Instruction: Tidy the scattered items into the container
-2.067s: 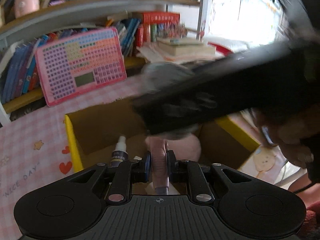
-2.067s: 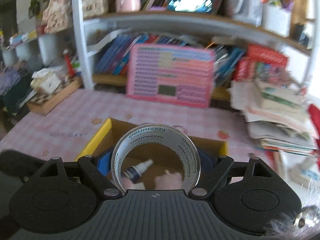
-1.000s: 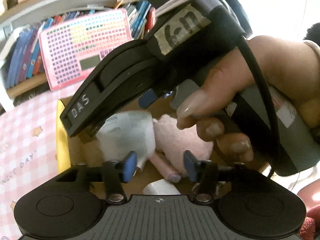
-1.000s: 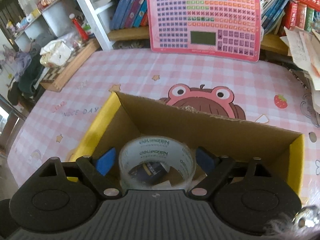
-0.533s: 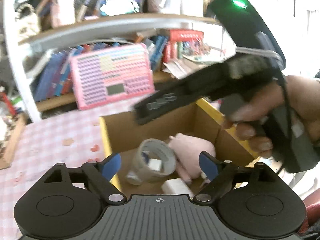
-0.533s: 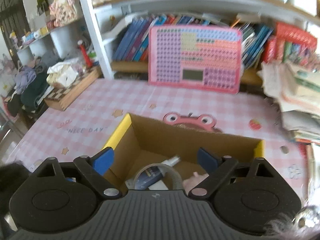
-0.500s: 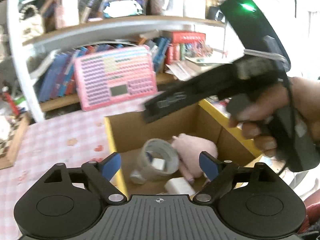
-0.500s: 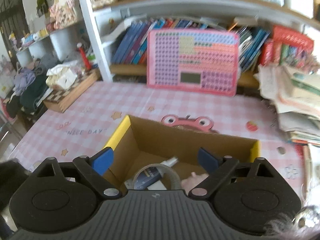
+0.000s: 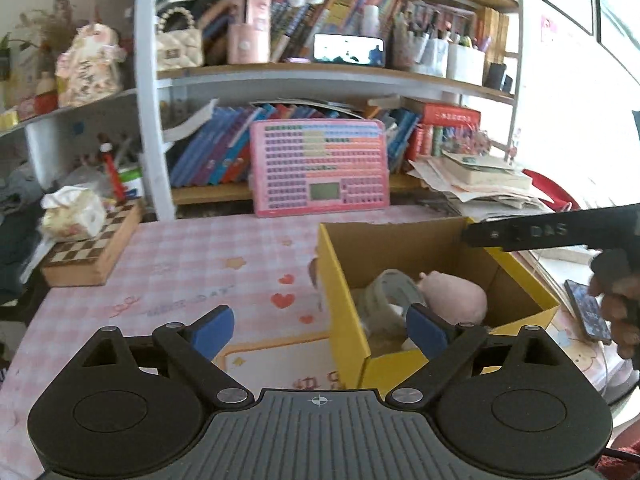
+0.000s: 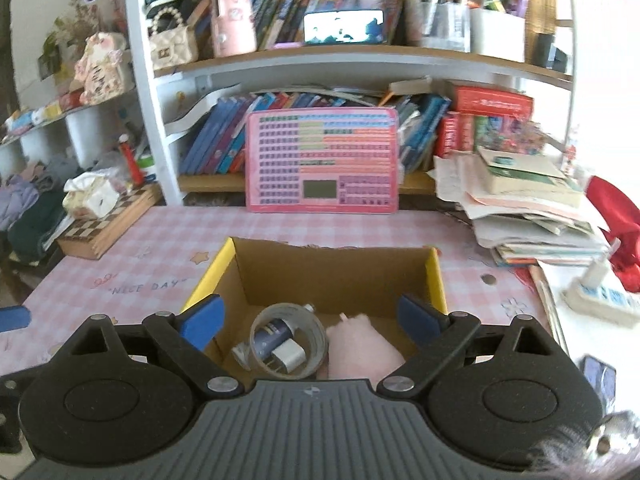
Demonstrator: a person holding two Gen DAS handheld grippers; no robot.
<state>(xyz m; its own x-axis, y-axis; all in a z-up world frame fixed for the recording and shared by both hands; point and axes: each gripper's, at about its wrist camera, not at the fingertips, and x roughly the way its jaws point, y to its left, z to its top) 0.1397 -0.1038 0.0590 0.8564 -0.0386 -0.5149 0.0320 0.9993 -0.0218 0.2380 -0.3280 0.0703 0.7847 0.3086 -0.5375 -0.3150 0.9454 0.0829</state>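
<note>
A cardboard box (image 9: 334,268) (image 10: 336,272) with yellow sides stands on the pink checked table. Inside it lie a clear tape roll (image 9: 390,296) (image 10: 288,340), a pink plush (image 9: 456,294) (image 10: 360,348), a small dark bottle (image 10: 276,336) and a white block (image 10: 290,354). My left gripper (image 9: 319,330) hovers at the box's near left corner, its jaws opening with nothing between them. Over the near edge of the box, my right gripper (image 10: 311,321) is also opening and empty. Its black finger (image 9: 540,232) and the hand (image 9: 616,296) holding it show at the right in the left wrist view.
A pink keypad board (image 9: 320,168) leans against the bookshelf behind the box. A chessboard box (image 9: 92,252) with tissues sits far left. Piled books and papers (image 10: 520,200), a power strip (image 10: 600,300) and a phone (image 9: 588,312) crowd the right side.
Both grippers pulled back and up from the box with jaws spreading wide. The right one let go of the tape roll and the left one its pink item, both now inside the box.
</note>
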